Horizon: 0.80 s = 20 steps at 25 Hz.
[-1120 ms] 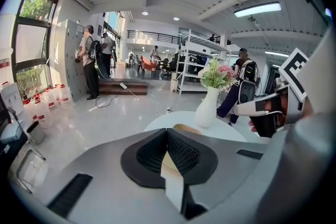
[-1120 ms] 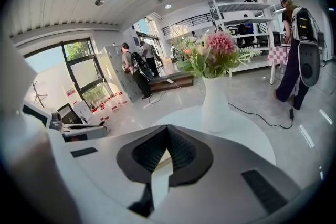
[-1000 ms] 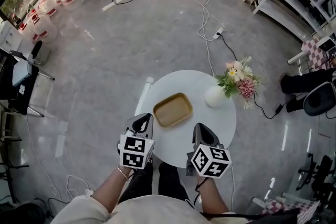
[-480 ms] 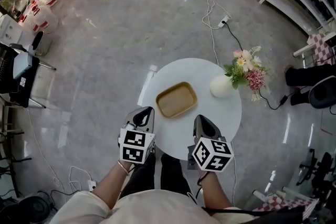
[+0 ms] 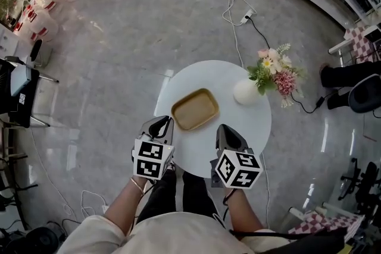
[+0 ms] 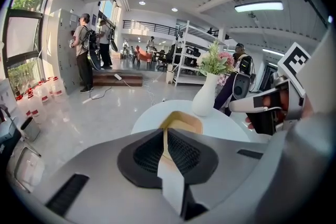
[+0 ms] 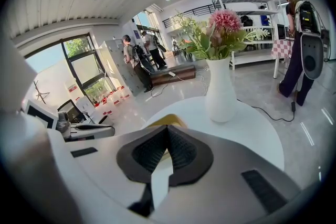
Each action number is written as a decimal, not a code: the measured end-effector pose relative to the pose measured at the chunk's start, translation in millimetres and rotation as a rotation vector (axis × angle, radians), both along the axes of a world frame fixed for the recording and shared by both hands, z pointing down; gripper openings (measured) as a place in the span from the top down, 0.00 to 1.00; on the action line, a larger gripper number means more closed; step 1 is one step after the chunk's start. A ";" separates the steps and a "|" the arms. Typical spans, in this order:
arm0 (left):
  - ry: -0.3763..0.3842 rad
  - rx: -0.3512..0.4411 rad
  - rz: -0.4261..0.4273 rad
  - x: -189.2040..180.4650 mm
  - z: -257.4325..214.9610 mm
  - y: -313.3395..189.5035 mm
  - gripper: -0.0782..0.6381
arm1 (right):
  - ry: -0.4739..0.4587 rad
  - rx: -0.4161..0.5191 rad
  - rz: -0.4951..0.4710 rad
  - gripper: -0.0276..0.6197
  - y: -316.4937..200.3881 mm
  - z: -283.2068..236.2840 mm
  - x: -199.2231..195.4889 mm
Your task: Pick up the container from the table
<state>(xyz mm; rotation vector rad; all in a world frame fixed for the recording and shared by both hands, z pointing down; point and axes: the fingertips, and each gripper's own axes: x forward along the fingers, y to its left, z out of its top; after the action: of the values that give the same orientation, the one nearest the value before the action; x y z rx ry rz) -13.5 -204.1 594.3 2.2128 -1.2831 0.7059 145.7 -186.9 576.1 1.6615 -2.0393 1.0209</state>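
At the bottom of the head view, the person's forearms reach up into the frame, each hand hidden under a marker cube. The left tongs (image 5: 162, 123) sit at the lower left edge of the round white desk (image 5: 244, 131), and the right tongs (image 5: 225, 131) sit over its lower middle. From above, neither pair shows how its jaws stand. The gripper views do: in each, the two dark ribbed pads are clenched together with nothing between them.

The container (image 5: 194, 109), a shallow tan tray with rounded corners, lies flat on the desk just beyond both tongs, touched by neither. The head view shows its whole outline. In the left gripper view only its far rim (image 6: 181, 120) rises above the pads. In the right gripper view it is a mere yellow sliver (image 7: 164, 121).

Farther on, at the desk's upper right, a white vase (image 5: 244, 93) holds pink and green flowers (image 5: 275, 75). Seen from above it is a round blob, while the right gripper view shows its tall neck (image 7: 220, 93).

Cables (image 5: 233, 9) trail across the grey floor at the top of the head view. Only the gripper views show the shelving and the standing people (image 6: 84, 55) far off, too small to make out in detail.
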 end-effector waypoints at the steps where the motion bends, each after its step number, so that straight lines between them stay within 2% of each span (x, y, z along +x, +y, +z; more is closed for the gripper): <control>1: 0.004 -0.005 0.008 1.4 1.1 -0.8 0.86 | -0.001 -0.002 0.001 0.92 -0.3 1.0 0.2; 7: 0.029 -0.020 0.044 7.2 4.7 -8.1 0.85 | -0.003 -0.018 0.007 0.92 -2.3 6.9 2.1; 10: 0.029 -0.033 0.064 9.6 7.3 -11.3 0.75 | -0.002 -0.023 0.012 0.92 -3.9 8.2 3.9; 14: 0.019 -0.042 0.091 12.2 11.9 -14.2 0.74 | -0.001 -0.030 0.017 0.92 -4.6 10.1 6.5; 20: -0.006 -0.064 0.187 23.6 23.9 -22.0 0.69 | 0.001 -0.041 0.018 0.92 -8.2 15.2 10.1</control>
<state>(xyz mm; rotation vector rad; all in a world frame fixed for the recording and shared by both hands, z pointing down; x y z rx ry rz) 10.1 -226.1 618.2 2.2988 -1.0506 0.8126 155.8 -195.1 591.3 1.6629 -1.9930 1.0608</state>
